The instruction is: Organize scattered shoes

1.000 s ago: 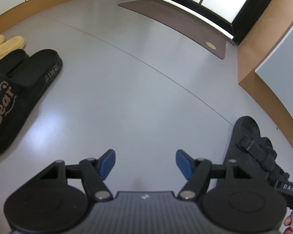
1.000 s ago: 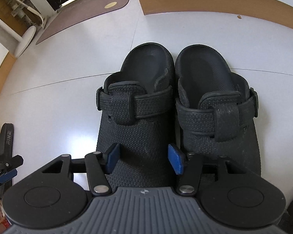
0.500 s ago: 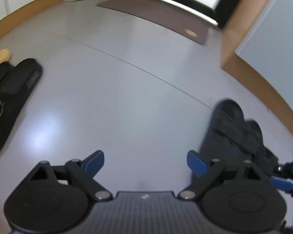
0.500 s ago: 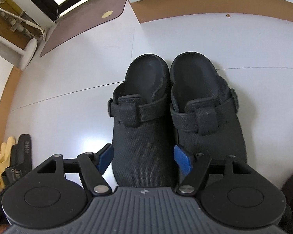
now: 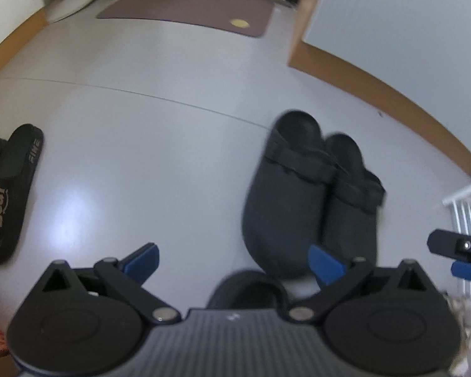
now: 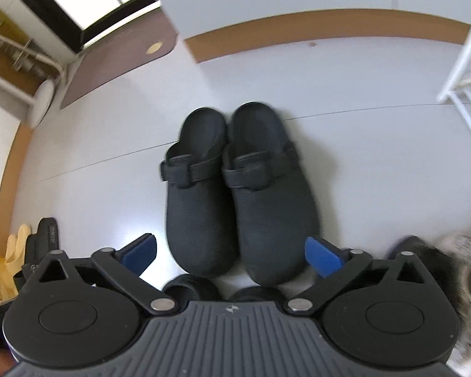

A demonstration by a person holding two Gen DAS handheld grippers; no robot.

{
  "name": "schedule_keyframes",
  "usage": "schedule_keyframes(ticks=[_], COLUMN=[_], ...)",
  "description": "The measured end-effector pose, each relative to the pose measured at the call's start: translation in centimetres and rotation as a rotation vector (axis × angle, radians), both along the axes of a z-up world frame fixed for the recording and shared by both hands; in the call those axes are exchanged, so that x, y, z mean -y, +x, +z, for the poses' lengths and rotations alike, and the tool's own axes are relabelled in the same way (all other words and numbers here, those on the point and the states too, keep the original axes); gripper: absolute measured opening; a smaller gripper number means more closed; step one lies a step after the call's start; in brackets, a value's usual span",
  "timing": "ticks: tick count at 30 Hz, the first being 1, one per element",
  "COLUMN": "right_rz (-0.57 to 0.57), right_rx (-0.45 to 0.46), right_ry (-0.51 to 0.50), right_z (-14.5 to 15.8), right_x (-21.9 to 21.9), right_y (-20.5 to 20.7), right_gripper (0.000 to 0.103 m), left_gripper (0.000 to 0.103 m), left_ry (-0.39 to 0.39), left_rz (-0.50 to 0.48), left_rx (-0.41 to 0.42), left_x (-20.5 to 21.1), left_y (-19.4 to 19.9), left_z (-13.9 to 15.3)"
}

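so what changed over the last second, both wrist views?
The right gripper let go of the left one of the black strapped clogs: its jaws are opening, nothing between them, and it has pulled up and back. The left gripper is opening too, empty, and has swung toward the clogs. Unchanged: the clogs sit paired on the grey floor; the black "Bear" slide sandal hasn't moved.

Black strapped clogs (image 6: pixel 238 185) paired side by side, touching, on floor

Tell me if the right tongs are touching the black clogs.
Apart. The right wrist view shows the opening right tongs above the black clogs, neither blue pad meeting them.
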State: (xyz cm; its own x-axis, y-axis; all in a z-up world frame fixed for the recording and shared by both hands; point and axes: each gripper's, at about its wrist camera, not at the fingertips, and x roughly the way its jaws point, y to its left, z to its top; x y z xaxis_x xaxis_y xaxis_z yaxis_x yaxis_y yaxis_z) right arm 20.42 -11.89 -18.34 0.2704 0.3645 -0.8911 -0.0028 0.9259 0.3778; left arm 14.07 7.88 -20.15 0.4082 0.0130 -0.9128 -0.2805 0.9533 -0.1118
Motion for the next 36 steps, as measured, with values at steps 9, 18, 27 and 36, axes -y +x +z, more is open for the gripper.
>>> schedule_keyframes(ticks=[9, 18, 27, 36], right_rz=[0.012, 0.013, -0.003, -0.042], right_rx=[0.07, 0.091, 0.163, 0.203], right_ry=[-0.054, 0.006, -0.001, -0.009], right_z=[5.5, 10.2, 14.0, 16.3], right_x=[2.1, 3.3, 5.4, 8.2], right_y=[-4.7, -9.0, -13.3, -16.6], right_gripper=[0.103, 0.103, 0.103, 0.103], left_gripper=[0.103, 0.103, 0.103, 0.103], left_ry=[0.088, 0.142, 0.113, 0.117], left_rz=[-0.081, -0.137, -0.094, -0.122], left_rx=[0.023, 0.032, 0.066, 0.108], left_x=[2.4, 5.5, 7.2, 9.4], left_y=[-3.2, -6.2, -9.6, -12.7], left_z=[7.3, 12.5, 15.1, 15.8])
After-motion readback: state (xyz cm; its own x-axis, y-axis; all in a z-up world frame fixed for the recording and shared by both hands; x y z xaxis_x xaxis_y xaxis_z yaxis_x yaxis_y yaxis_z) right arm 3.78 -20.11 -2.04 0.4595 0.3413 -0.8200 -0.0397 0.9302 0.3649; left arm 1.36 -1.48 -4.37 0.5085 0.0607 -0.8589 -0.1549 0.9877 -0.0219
